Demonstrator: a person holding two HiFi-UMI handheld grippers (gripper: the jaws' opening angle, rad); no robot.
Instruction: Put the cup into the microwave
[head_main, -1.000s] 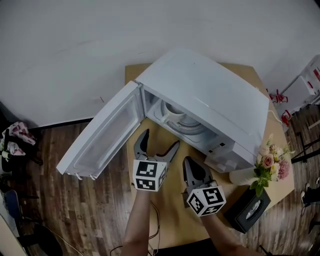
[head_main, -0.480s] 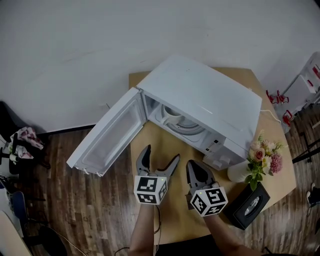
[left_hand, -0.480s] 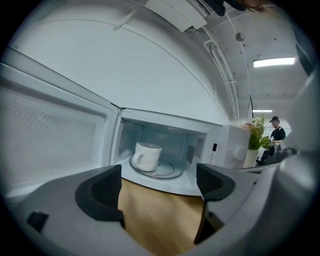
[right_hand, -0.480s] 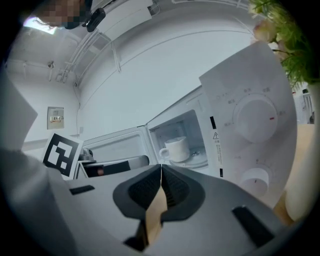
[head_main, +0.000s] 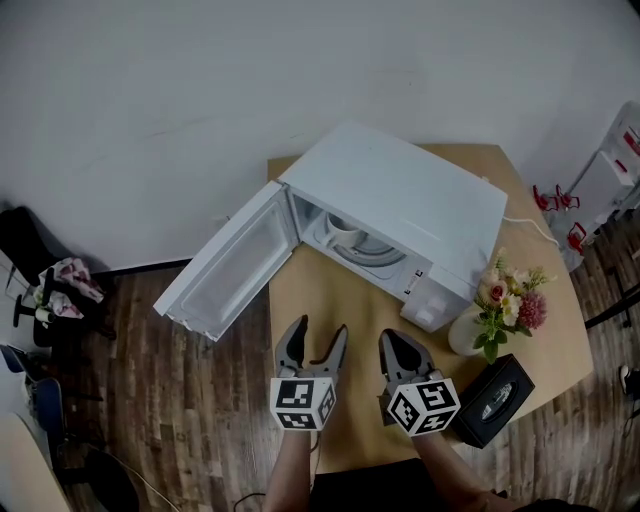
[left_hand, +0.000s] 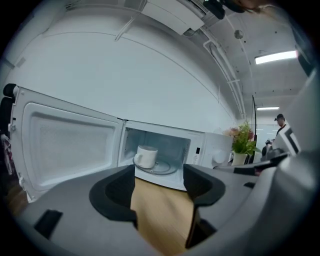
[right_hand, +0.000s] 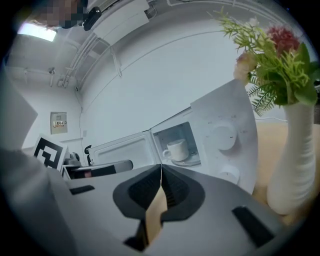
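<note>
So the cup (head_main: 343, 229) is already sitting inside the microwave (head_main: 400, 190), upright on the glass plate (head_main: 372, 250), toward the left side of the cavity with its handle pointing left. Nothing is touching it. The microwave takes up the far part of the worktop (head_main: 330, 300), turned at a bit of an angle. Its door (head_main: 225, 265) is swung wide open and hangs out past the worktop's left edge, over the wood floor (head_main: 200, 420).

Both tools are over the near edge of the worktop, well apart from the microwave and pointing at it. The left tool (head_main: 318, 330) has its jaws partway open. They've just been closing in, and there's nothing between them, just bare worktop showing through the gap. The right tool (head_main: 398, 340) is closed all the way, jaw tips pressed together, and it's got nothing in it either.

Off by the right edge of the worktop there's a white vase of flowers (head_main: 505, 305) just beside the microwave's front right corner. A black box (head_main: 495, 400) sits at the near right corner.
</note>
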